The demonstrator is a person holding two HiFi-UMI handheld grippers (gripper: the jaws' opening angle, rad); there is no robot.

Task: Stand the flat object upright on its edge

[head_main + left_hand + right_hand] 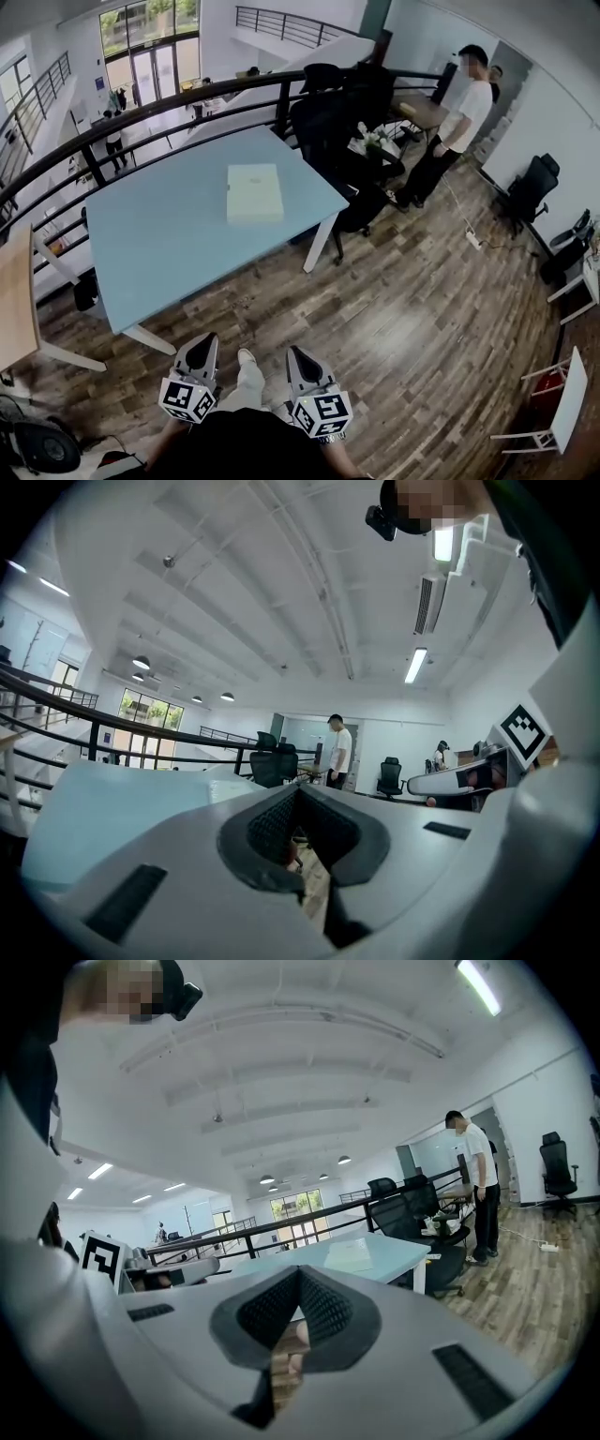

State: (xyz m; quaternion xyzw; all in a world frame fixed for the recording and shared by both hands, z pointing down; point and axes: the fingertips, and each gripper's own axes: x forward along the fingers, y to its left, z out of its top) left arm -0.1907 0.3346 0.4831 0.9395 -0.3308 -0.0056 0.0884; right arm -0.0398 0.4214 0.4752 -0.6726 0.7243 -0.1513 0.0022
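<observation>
A flat pale cream rectangular object (254, 193) lies flat on the light blue table (169, 234), toward its far right part. It shows again in the right gripper view as a thin pale slab (358, 1253) on the tabletop. My left gripper (204, 349) and right gripper (300, 359) hang close to my body, well short of the table's near edge, over the wooden floor. Both are shut with nothing between the jaws. In the left gripper view the left gripper (298, 810) points level past the table; the right gripper (298, 1290) does likewise.
A black railing (141, 117) runs behind the table. Black office chairs (328, 122) crowd its far right corner. A person in a white shirt (459, 117) stands at the back right. A wooden table (14, 300) edges in at the left. White chairs (562, 403) stand at the right.
</observation>
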